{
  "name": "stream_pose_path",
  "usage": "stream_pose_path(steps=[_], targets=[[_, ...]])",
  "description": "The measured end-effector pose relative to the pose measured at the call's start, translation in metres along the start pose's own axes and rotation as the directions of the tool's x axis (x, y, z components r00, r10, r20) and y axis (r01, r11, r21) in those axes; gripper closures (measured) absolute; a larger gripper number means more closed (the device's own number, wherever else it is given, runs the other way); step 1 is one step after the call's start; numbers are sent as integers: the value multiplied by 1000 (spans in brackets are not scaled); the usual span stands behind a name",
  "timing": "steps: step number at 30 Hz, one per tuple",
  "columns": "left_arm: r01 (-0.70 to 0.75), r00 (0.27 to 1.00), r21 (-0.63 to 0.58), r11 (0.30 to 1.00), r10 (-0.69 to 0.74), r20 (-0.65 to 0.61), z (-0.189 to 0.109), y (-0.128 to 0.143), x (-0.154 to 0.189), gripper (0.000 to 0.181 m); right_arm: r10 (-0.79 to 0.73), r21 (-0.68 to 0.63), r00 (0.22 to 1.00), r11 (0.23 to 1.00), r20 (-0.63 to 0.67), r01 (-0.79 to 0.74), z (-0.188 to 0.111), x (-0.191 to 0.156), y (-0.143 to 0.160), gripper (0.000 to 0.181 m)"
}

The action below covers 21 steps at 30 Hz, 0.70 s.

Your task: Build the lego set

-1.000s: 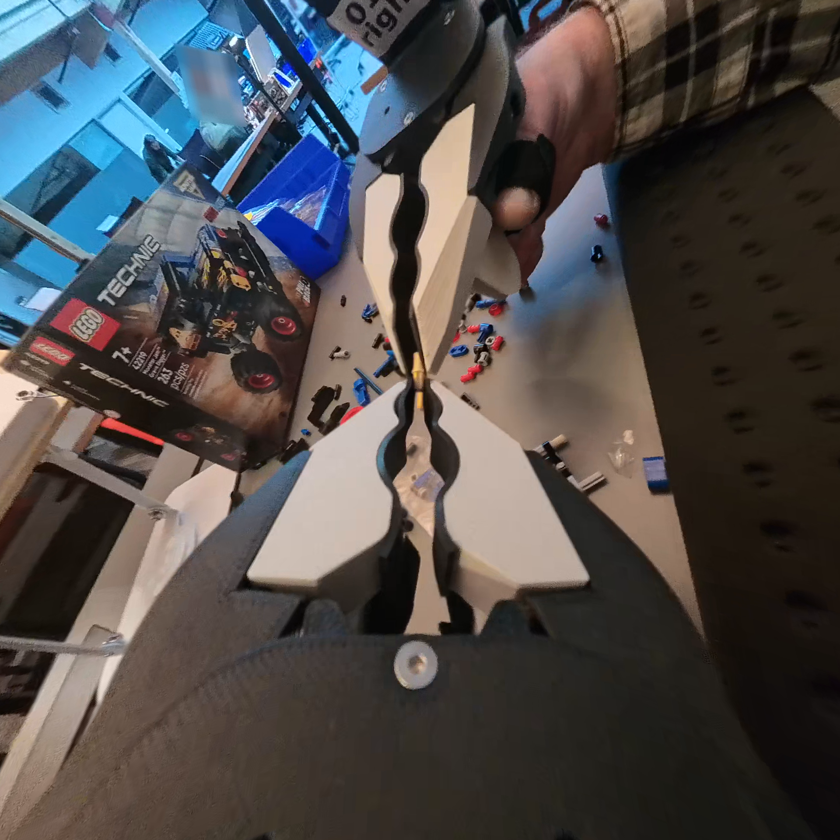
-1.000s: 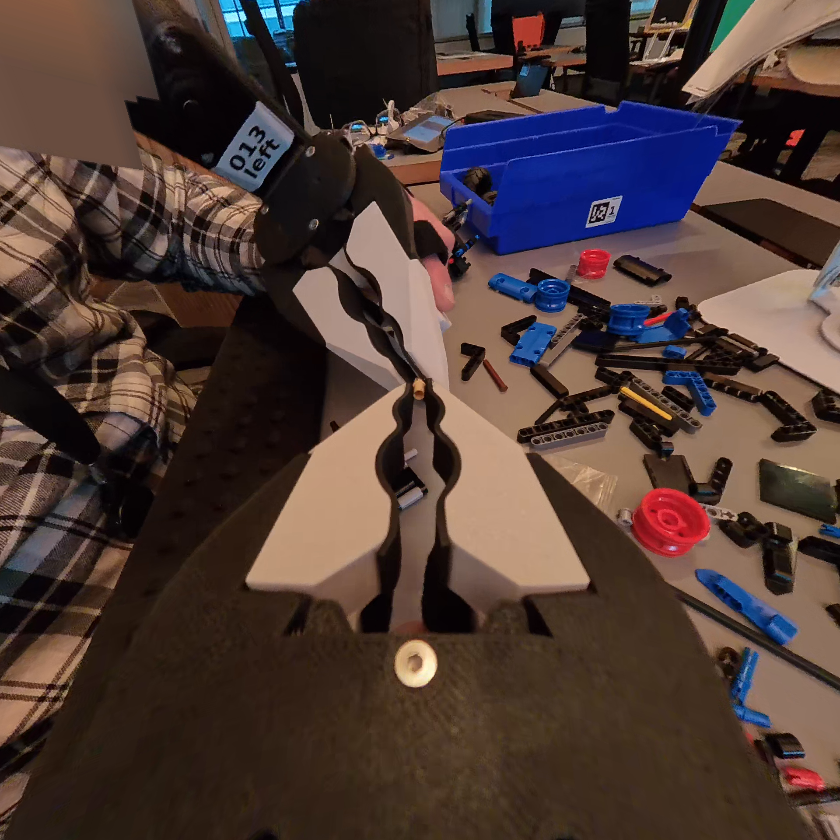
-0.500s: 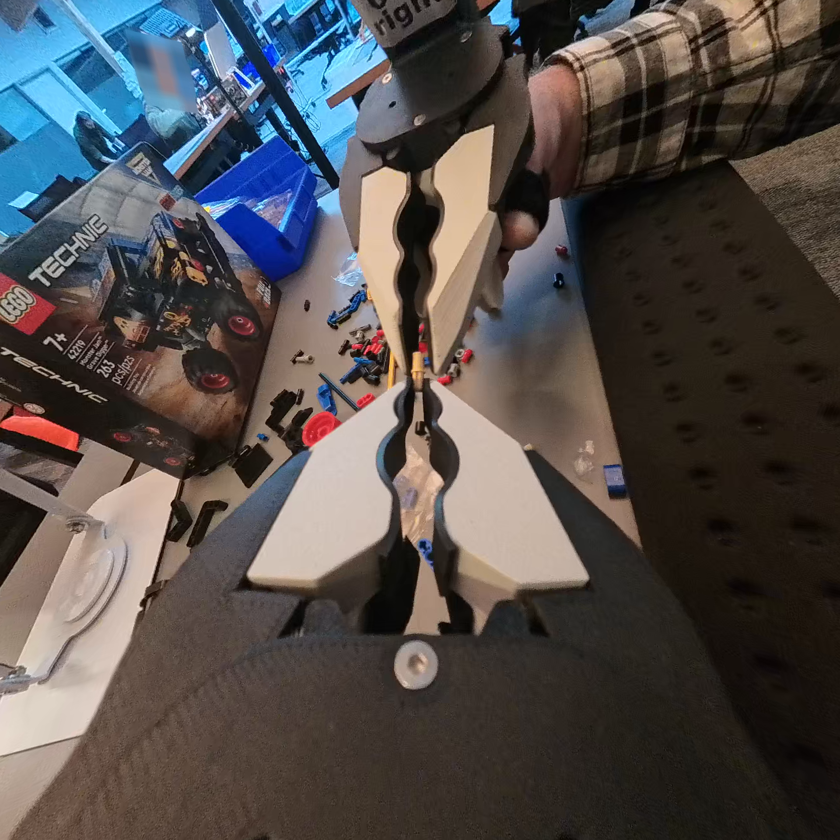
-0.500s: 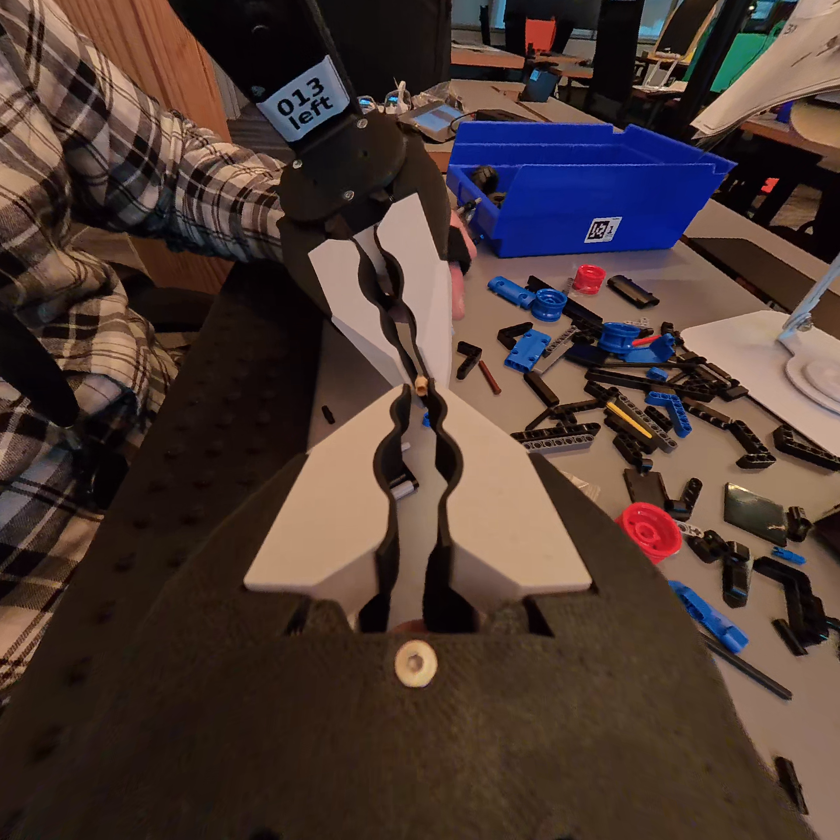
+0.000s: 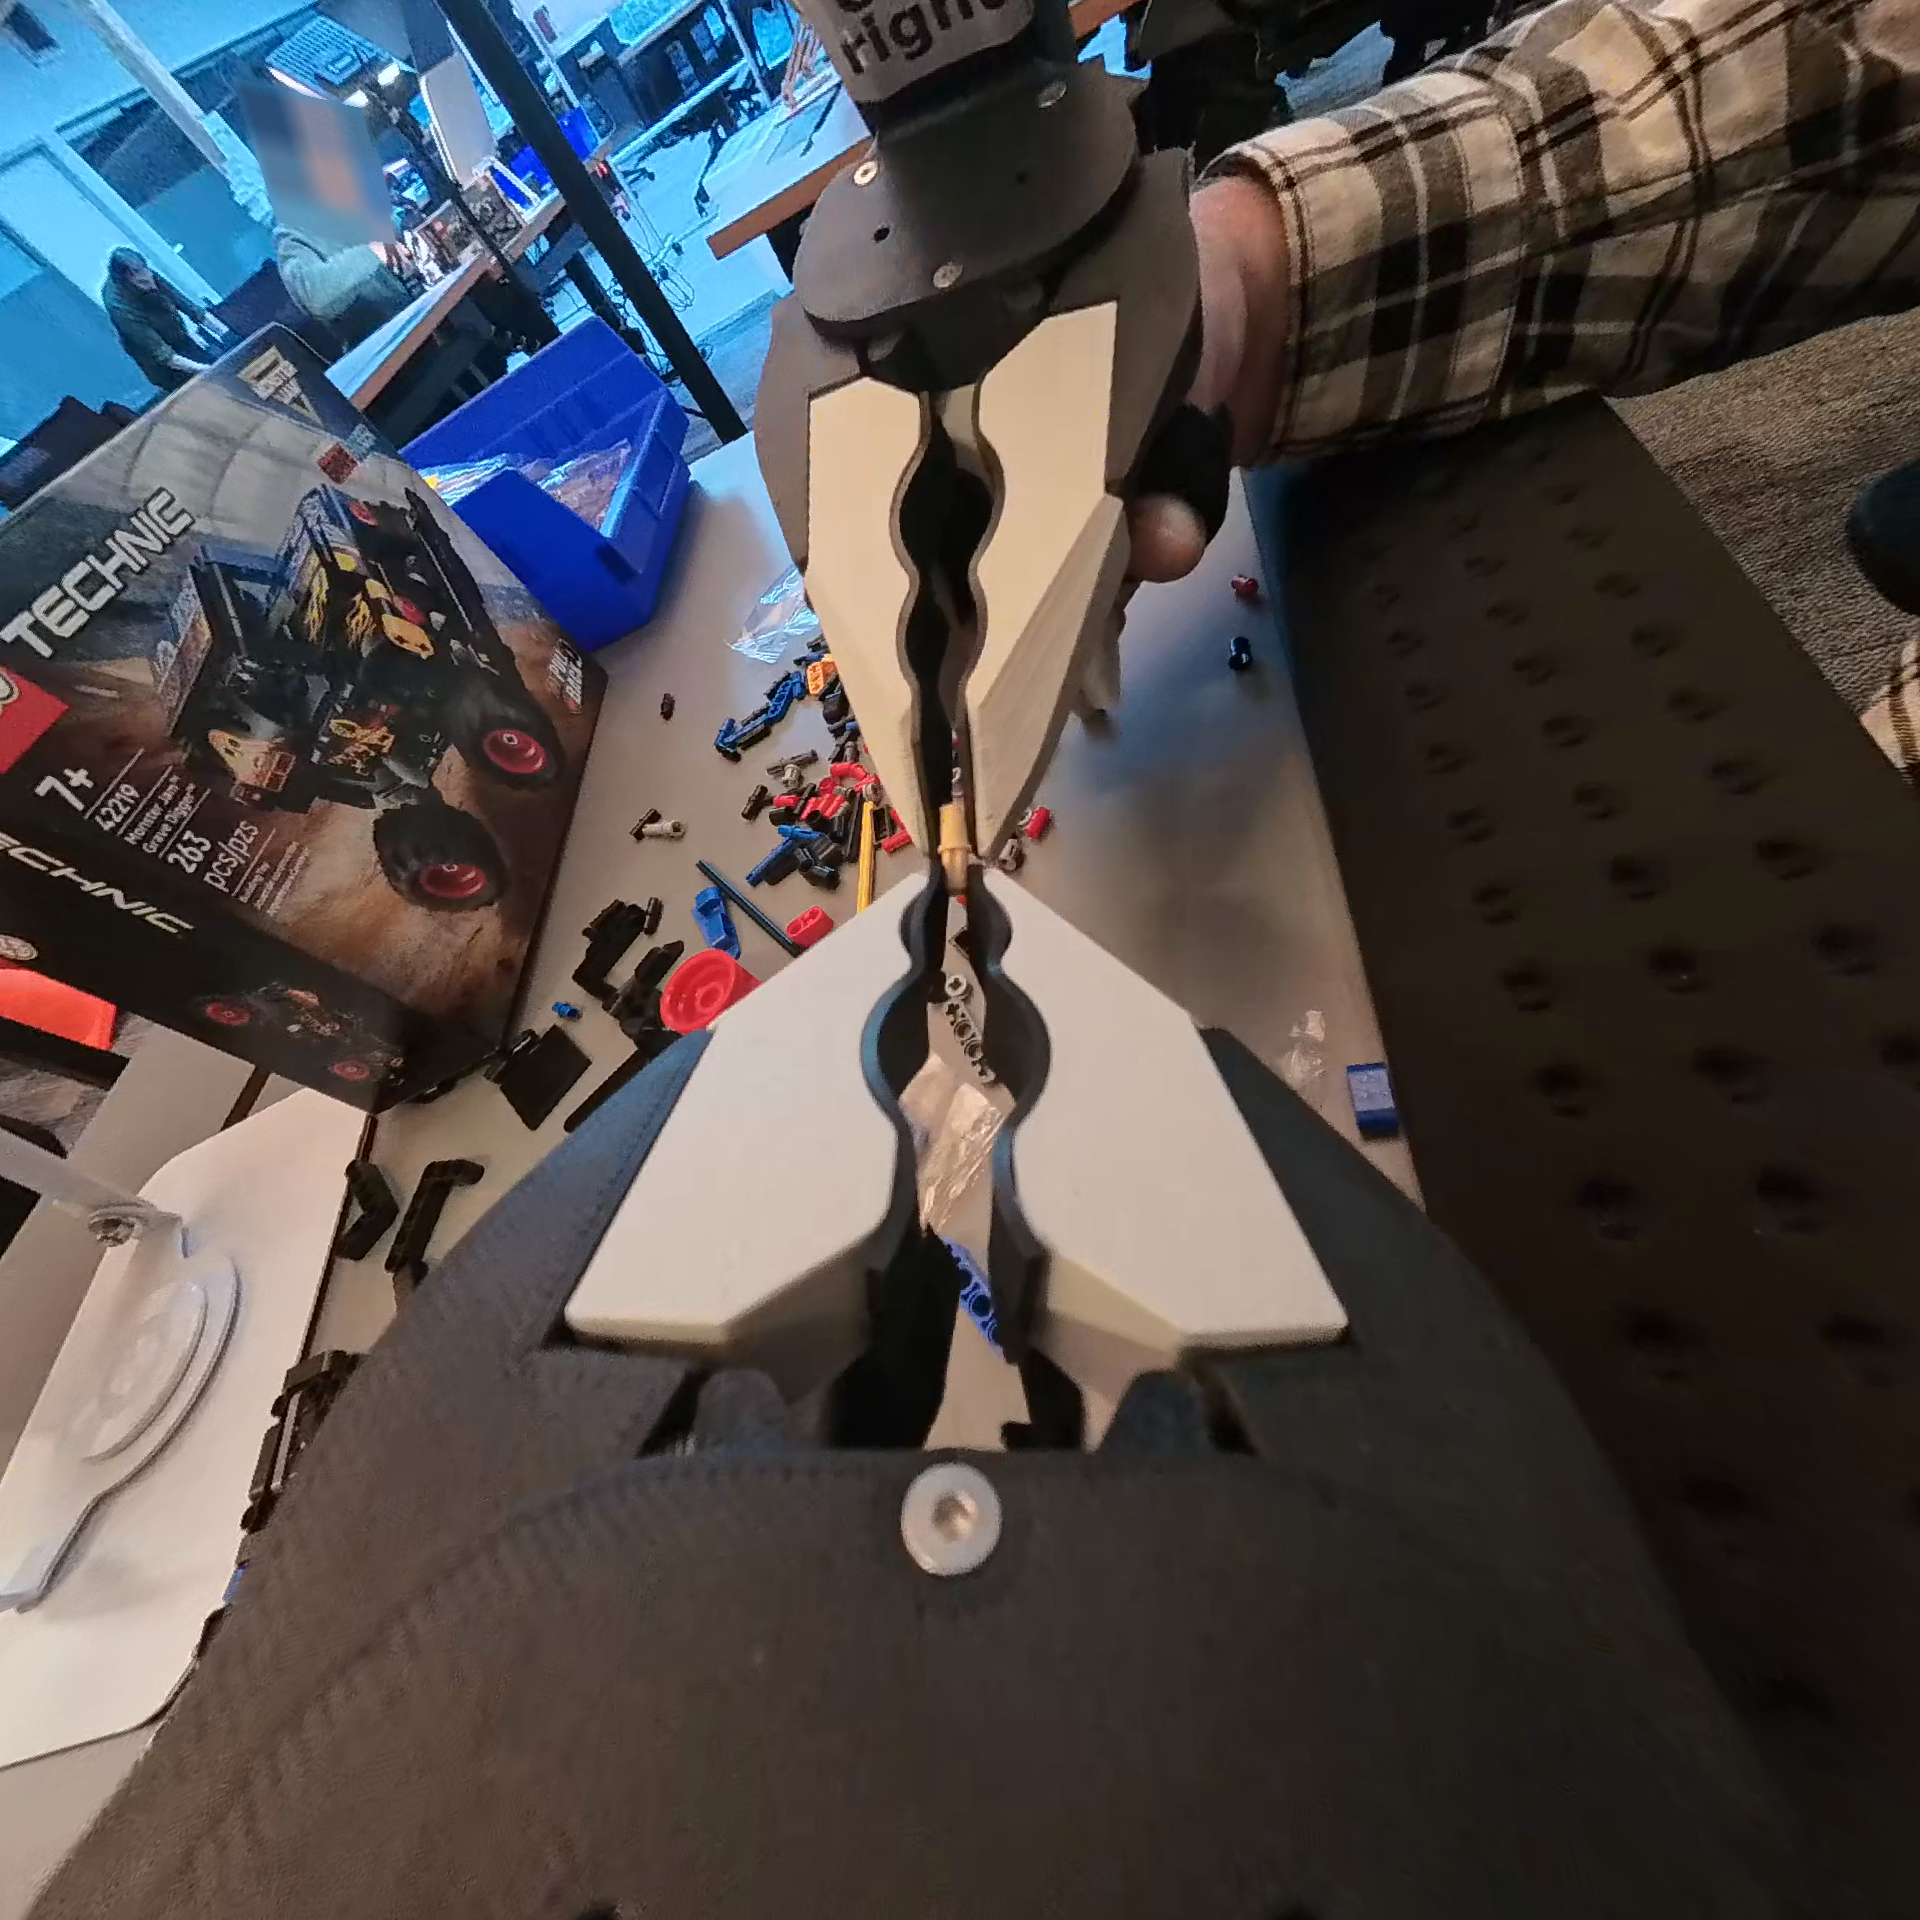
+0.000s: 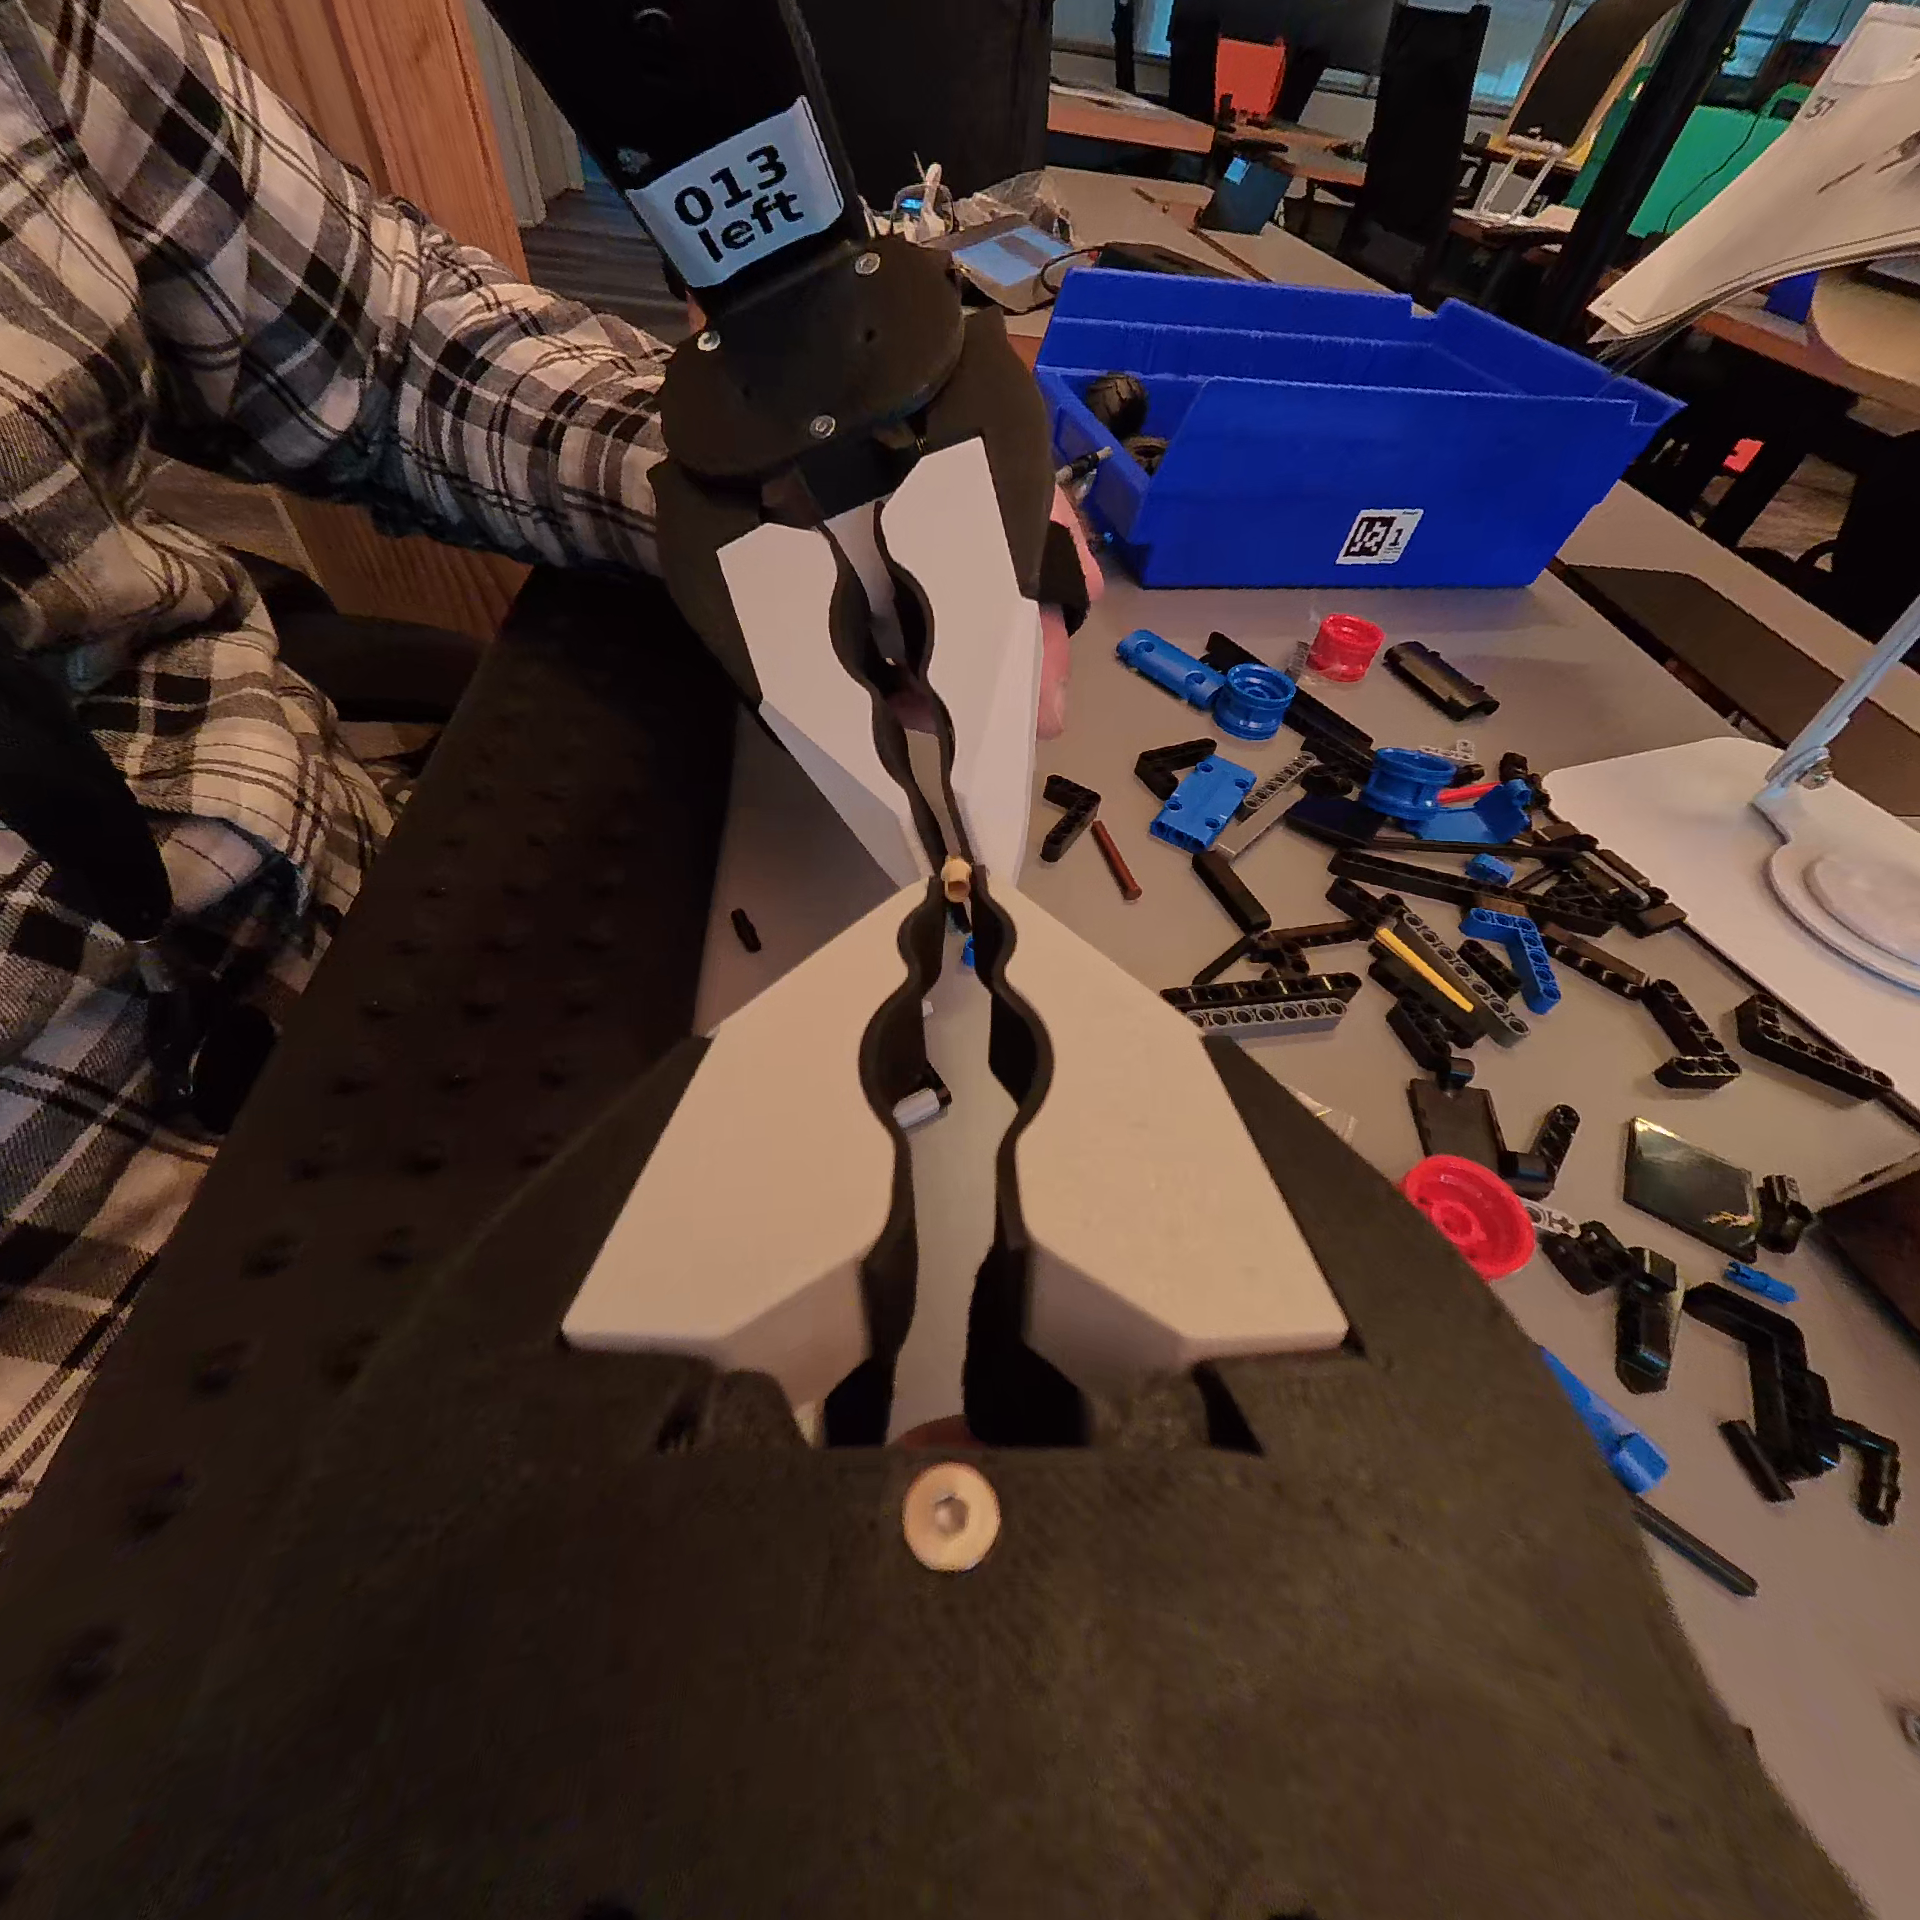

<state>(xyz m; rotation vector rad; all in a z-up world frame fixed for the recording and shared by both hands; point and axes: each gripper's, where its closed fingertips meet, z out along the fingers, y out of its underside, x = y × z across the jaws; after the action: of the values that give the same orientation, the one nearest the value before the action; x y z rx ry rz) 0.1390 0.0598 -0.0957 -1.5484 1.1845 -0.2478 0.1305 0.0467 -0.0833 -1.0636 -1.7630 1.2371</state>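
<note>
A small tan pin point(image 5: 951, 840) is held in the air above the grey table point(image 5: 1174, 831), between the two grippers, which meet tip to tip. My left gripper point(image 5: 951, 885) is shut on its near end. My right gripper point(image 5: 951, 821) comes down from above and is shut on its far end. In the right wrist view the pin point(image 6: 954, 883) sits at my right gripper's tips point(image 6: 956, 899), with the left gripper point(image 6: 961, 857) pressed against it from behind. Loose black, blue and red pieces point(image 6: 1434, 935) lie on the table.
The set's box point(image 5: 260, 707) stands at the left, with a blue bin point(image 6: 1330, 436) behind the pieces. A red wheel hub point(image 6: 1467, 1216) and a white stand base point(image 6: 1766, 862) lie to the right. A black perforated mat point(image 5: 1610, 935) borders the table. Plaid sleeves hold both grippers. Both grippers' tips are close together, under 4 cm apart.
Both grippers stay tip to tip on the tan pin. The pair has tilted and shifted together over the table, so the box and bin have slid in view.
</note>
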Motion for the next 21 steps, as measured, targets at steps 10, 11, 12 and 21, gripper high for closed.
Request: stream_pose_path(steps=[10,11,12,21], targets=[[-53,999,-91,994,53,-2,4,11,4,180,-3,-72,1000,997,-2,3,4,-1,11,178],[-51,999,-106,993,50,-7,5,14,6,180,4,-90,1000,996,4,-4,5,-2,15,178],[-49,999,-120,992,48,-10,6,18,6,179,13,-105,1000,994,4,-12,6,-1,18,178],[-63,998,-149,987,63,-2,8,21,6,179,65,-87,998,994,1,-65,8,1,16,175]])
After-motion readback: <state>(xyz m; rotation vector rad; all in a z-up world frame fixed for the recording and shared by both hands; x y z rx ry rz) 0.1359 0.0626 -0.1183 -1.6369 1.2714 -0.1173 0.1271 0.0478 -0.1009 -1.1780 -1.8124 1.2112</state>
